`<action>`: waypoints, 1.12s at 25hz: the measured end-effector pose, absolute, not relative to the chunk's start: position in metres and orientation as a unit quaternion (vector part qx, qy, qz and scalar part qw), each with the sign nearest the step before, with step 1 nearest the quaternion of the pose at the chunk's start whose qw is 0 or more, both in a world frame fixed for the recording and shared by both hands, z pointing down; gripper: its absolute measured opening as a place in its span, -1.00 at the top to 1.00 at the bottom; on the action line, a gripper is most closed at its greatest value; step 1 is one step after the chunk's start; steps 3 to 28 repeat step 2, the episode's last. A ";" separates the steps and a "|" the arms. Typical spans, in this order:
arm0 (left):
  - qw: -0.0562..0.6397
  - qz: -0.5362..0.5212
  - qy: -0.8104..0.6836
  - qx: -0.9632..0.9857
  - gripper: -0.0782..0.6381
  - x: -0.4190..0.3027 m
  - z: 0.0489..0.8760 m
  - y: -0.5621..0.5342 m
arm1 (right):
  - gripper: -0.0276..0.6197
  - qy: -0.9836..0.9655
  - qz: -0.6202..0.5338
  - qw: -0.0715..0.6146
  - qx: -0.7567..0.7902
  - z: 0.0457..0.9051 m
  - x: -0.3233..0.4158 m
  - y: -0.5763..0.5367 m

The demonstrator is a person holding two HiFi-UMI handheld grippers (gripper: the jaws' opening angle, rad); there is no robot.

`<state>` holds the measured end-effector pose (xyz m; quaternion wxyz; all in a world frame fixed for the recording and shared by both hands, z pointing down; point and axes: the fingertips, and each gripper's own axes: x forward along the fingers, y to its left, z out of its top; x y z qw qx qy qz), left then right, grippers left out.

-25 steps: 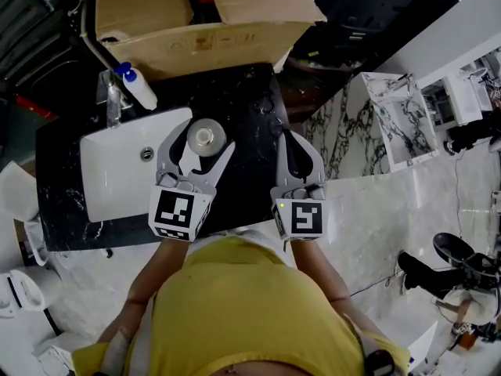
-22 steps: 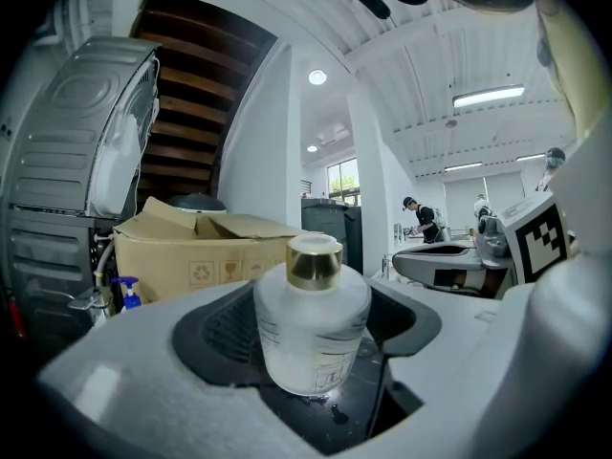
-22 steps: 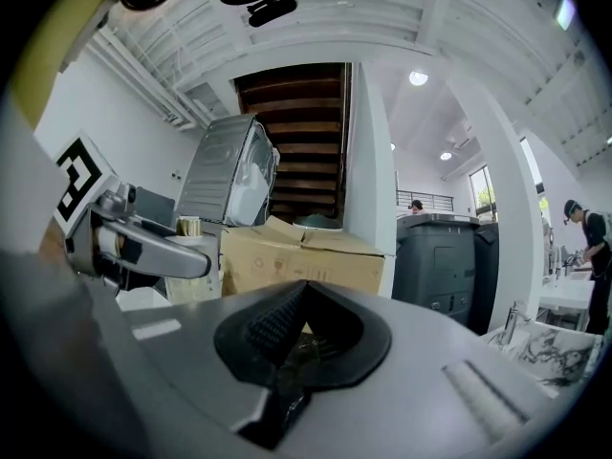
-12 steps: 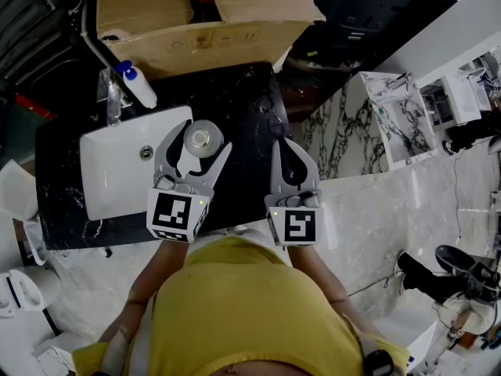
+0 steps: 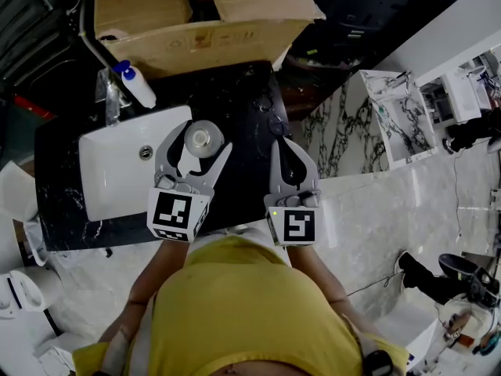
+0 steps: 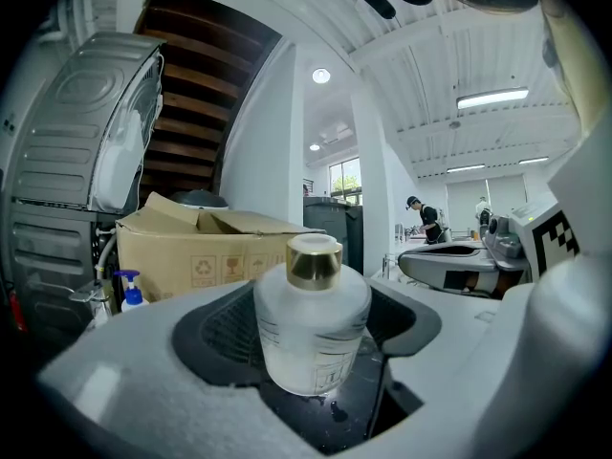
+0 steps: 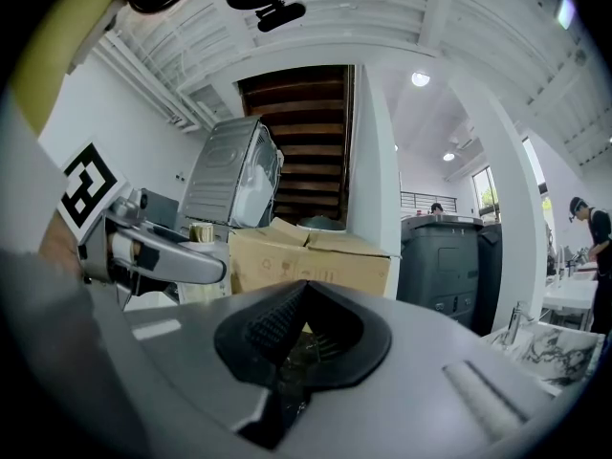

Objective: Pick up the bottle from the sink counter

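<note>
Recycling and fragile signs on cardboard box (image 6: 191, 251), bottle (image 6: 311, 323) label unreadable

The bottle (image 6: 311, 328) stands between the left gripper's (image 5: 205, 137) spread jaws. Beyond it, bare counter (image 5: 243, 104) runs to the cardboard box (image 5: 196, 44). The sink (image 5: 117, 180) lies open on the left.

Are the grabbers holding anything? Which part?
Nothing is held. The fingers of the left gripper stand apart on either side of the bottle, around its body, not pressing it; it stands on the counter. The right gripper is shut and empty.
</note>
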<state>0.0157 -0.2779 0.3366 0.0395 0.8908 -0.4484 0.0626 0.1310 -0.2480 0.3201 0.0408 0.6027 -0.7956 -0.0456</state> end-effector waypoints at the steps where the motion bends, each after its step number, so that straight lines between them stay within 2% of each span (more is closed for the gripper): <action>1: 0.040 0.063 -0.448 0.891 -0.16 0.016 0.337 -0.279 | 0.91 -0.796 -0.047 0.039 0.603 0.320 0.131 -0.249; 28: 0.040 0.063 -0.448 0.891 -0.16 0.016 0.337 -0.279 | 0.91 -0.796 -0.049 0.038 0.603 0.319 0.131 -0.249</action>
